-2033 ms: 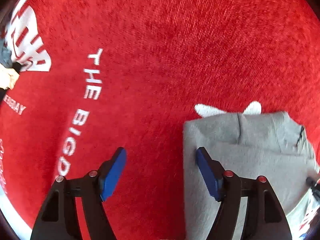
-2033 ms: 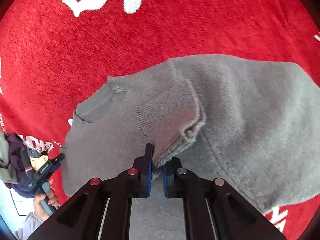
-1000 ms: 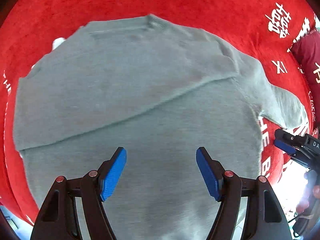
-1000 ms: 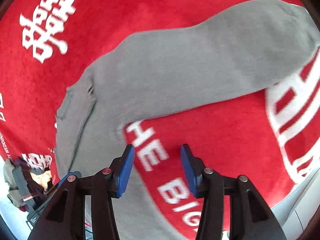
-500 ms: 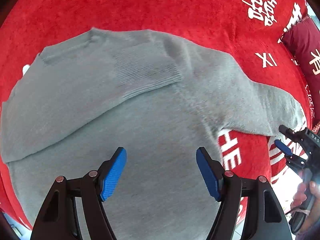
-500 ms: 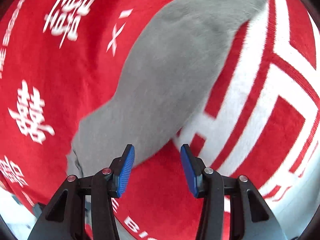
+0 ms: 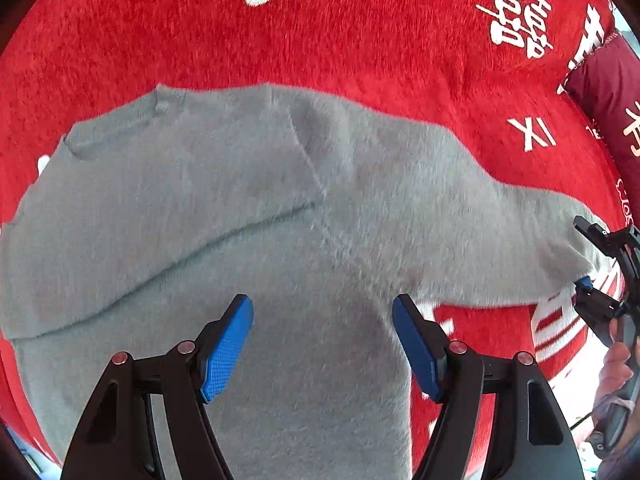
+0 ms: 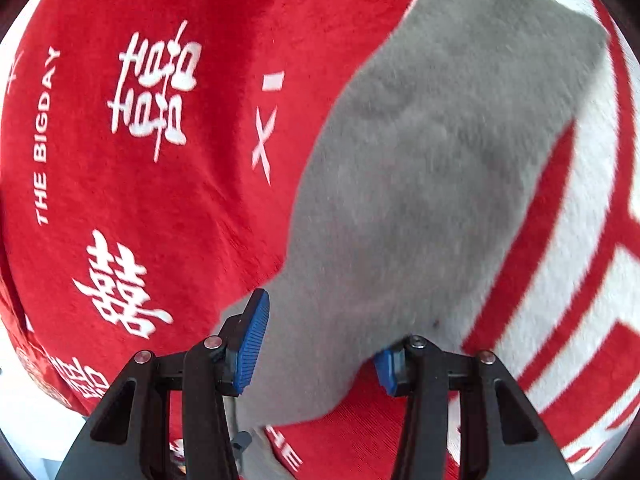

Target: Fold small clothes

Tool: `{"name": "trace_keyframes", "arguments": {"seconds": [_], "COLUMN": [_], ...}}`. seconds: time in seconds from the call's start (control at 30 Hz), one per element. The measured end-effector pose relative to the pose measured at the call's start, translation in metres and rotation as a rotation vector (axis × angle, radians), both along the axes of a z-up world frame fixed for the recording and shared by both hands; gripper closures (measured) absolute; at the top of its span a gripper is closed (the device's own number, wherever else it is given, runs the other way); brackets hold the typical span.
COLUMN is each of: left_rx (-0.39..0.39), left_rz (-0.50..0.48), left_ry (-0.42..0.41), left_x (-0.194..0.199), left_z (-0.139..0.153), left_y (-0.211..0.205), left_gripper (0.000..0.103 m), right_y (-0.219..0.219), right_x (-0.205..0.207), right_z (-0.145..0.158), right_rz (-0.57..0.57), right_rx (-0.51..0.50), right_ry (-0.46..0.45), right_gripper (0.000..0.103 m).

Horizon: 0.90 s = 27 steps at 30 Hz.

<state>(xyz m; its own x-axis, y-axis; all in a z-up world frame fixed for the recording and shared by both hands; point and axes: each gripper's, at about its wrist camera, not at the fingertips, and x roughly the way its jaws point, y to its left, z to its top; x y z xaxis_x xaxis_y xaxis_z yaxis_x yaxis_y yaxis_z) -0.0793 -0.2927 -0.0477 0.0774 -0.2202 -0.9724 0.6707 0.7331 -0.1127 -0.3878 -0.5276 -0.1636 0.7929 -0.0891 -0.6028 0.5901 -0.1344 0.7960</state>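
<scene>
A small grey fuzzy sweater [image 7: 224, 208] lies flat on a red blanket with white lettering. One sleeve is folded across its chest; the other sleeve [image 7: 472, 232] stretches out to the right. My left gripper [image 7: 322, 344] is open and empty, hovering over the sweater's lower body. My right gripper [image 8: 316, 344] is open with its blue pads [image 8: 252, 340] either side of the stretched sleeve [image 8: 432, 184], one pad partly under the cloth. It also shows in the left wrist view [image 7: 596, 264] at the sleeve's cuff.
The red blanket [image 7: 360, 40] covers the whole surface, with a white patterned band [image 8: 580, 240] under the sleeve's end. A dark red pillow [image 7: 612, 92] lies at the far right. The blanket's edge [image 8: 36, 416] is at the lower left of the right wrist view.
My right gripper let go of the folded sleeve, opened wide and moved out along the other sleeve to its cuff. My left gripper moved from the bare blanket over the sweater's body.
</scene>
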Motion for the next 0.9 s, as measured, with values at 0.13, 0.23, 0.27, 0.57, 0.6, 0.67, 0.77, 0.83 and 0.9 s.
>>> {"name": "trace_keyframes", "arguments": {"seconds": [0.13,0.23,0.27,0.57,0.6,0.67,0.77,0.83,0.9], "left_rx": [-0.009,0.004,0.007,-0.046,-0.064,-0.093,-0.110,-0.106,-0.096], "left_rz": [0.000,-0.038,-0.055,-0.063,-0.048,-0.019,0.023,0.066,0.102], "left_ry": [-0.014,-0.052,-0.071,-0.037,-0.032,-0.038,-0.063,-0.078,-0.087], "left_x": [0.000,-0.008,-0.011,-0.001,0.002,0.009,0.023,0.039,0.052], "left_z": [-0.005,-0.011,-0.012,-0.003,0.002,0.012,0.024,0.030,0.031], "left_y": [-0.012,-0.019,-0.021,-0.009,-0.003,0.014,0.045,0.072,0.093], "left_gripper": [0.030,0.030,0.030,0.029,0.029,0.029,0.029,0.029,0.029], "right_y": [-0.010,-0.012,-0.012,-0.004,-0.001,0.008,0.032,0.055,0.079], "right_x": [0.002,0.001,0.003,0.068,0.081,0.110,0.166,0.203,0.235], "right_z": [-0.004,-0.001,0.002,0.062,0.071,0.090,0.122,0.139,0.151], "right_rz": [-0.039,-0.075,-0.076,0.095,0.134,0.215,0.367,0.471,0.564], "right_rx": [0.067,0.073,0.067,-0.036,-0.056,-0.098,-0.179,-0.231,-0.276], "right_ry": [-0.050,-0.140,-0.164,-0.323,-0.330,-0.347,-0.360,-0.366,-0.367], "right_gripper": [0.093,0.093,0.093,0.094,0.094,0.094,0.094,0.094,0.094]}}
